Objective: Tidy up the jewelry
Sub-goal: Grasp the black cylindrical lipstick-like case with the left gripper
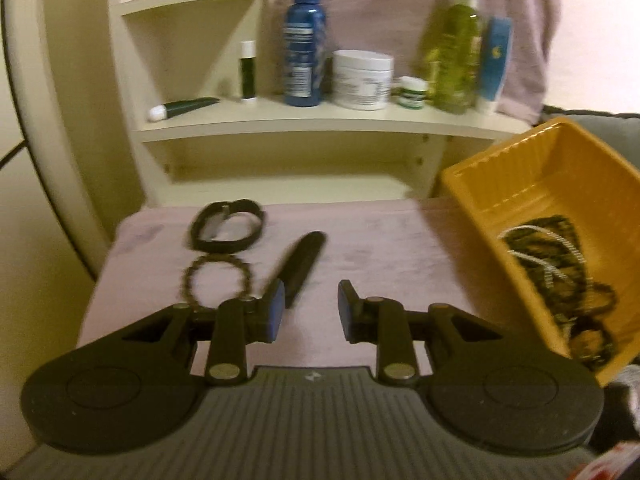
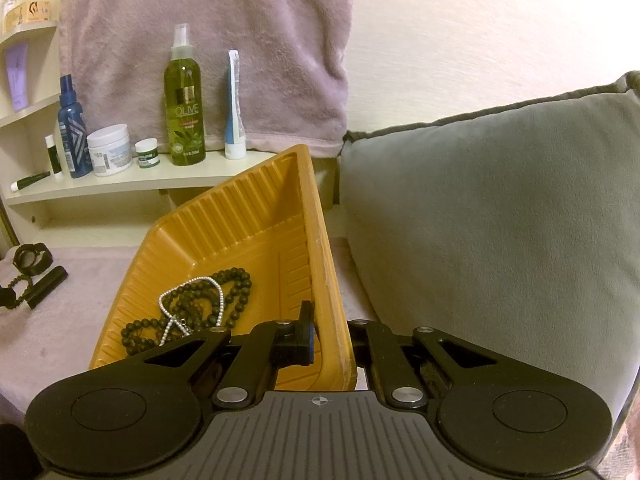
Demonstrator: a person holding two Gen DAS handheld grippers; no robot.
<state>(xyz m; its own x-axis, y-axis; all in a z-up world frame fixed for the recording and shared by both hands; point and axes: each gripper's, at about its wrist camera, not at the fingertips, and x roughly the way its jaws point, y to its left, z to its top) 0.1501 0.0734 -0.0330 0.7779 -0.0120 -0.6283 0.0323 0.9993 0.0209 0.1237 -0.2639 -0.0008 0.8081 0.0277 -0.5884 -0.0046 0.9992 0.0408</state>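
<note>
My left gripper [image 1: 310, 300] hovers open over the pink cloth [image 1: 380, 248], nothing between its jaws. Just ahead of its left finger lies a black stick-shaped case [image 1: 304, 260]. Left of that are a dark beaded bracelet [image 1: 218, 280] and a black watch band [image 1: 228, 226]. To the right stands the tilted orange tray [image 1: 540, 168], holding dark bead strands and a silver chain [image 1: 560, 260]. In the right wrist view my right gripper [image 2: 332, 336] is shut on the tray's near wall [image 2: 328, 280], lifting that side. Black beads [image 2: 192, 308] and the silver chain [image 2: 176, 300] lie inside.
A cream shelf [image 1: 320, 120] behind the cloth carries a blue bottle [image 1: 304, 40], a white jar [image 1: 362, 80], a green spray bottle [image 1: 460, 52] and tubes. A grey cushion [image 2: 500, 220] stands right of the tray. A pink towel [image 2: 220, 40] hangs behind.
</note>
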